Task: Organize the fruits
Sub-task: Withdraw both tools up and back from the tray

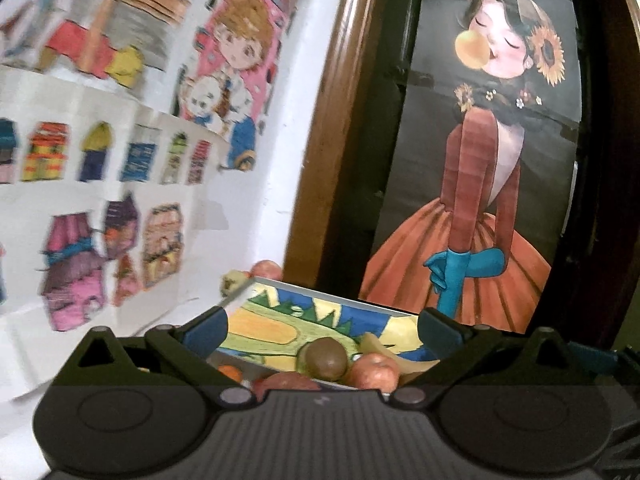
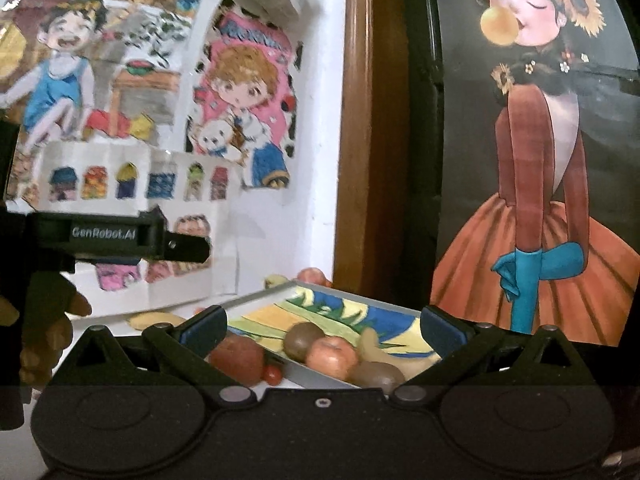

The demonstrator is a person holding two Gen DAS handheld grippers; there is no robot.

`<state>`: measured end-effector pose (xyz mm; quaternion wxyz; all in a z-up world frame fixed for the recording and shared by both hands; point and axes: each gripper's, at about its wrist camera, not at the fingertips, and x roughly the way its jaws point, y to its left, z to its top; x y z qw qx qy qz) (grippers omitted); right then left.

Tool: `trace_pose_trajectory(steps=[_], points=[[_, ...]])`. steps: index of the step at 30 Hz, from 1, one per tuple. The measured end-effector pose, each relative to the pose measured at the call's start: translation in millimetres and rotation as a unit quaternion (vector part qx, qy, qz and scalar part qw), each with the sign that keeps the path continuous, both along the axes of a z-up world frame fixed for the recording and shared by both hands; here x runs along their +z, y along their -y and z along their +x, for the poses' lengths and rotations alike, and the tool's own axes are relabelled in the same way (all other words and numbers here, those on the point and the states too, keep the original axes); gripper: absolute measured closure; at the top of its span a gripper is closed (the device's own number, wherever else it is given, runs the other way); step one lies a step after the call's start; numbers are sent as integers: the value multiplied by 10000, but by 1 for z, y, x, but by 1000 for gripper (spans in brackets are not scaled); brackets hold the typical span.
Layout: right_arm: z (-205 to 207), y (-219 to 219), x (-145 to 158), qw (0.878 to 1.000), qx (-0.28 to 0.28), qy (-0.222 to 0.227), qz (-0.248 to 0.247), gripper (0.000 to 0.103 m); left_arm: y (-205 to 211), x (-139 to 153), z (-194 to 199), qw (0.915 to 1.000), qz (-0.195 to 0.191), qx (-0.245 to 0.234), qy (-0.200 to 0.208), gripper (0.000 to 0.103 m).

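A shallow tray (image 1: pixel 332 295) lined with a coloured drawing holds a brown kiwi (image 1: pixel 326 358), a pinkish apple (image 1: pixel 374 370) and a pale banana (image 1: pixel 382 346). My left gripper (image 1: pixel 322 328) hangs open above the tray's near side, nothing between its fingers. In the right wrist view the tray (image 2: pixel 316 372) holds a kiwi (image 2: pixel 302 340), an apple (image 2: pixel 332 358), a second kiwi (image 2: pixel 376 376) and a banana (image 2: pixel 378 350). A dark red apple (image 2: pixel 238 358) and a small red tomato (image 2: pixel 274 376) lie just outside its left wall. My right gripper (image 2: pixel 323 326) is open and empty.
Behind the tray's far corner sit a reddish fruit (image 2: pixel 314 276) and a pale pear-like one (image 2: pixel 276 280). A yellow fruit (image 2: pixel 152 320) lies to the left. A hand (image 2: pixel 52 320) holds the left gripper (image 2: pixel 192 249) at left. Paper drawings (image 2: pixel 132 120) and a framed poster (image 2: pixel 540 200) stand close behind.
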<state>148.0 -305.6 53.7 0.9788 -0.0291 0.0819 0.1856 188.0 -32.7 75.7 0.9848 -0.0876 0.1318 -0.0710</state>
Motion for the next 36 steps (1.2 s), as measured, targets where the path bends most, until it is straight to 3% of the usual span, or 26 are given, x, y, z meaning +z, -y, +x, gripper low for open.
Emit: trace_pose_trajectory(steps=[8,17,24,36], points=[[-41,-26,2,9998,149,83,-78,1,-41,-3,-46,9996,151,209,-88,0],[-74,-51,-10,9993,316,-176,-16,1,-84,-27,-85,9973,207,535,-450,0],[-78,-77,-29,9967,424,-624,-290,1,-103,-46,-98,9940,272,736,-757,0],[-59,-103,-43,9927,391,-1008,-525,1,-119,-63,-93,9900,434,813,-1064,0]])
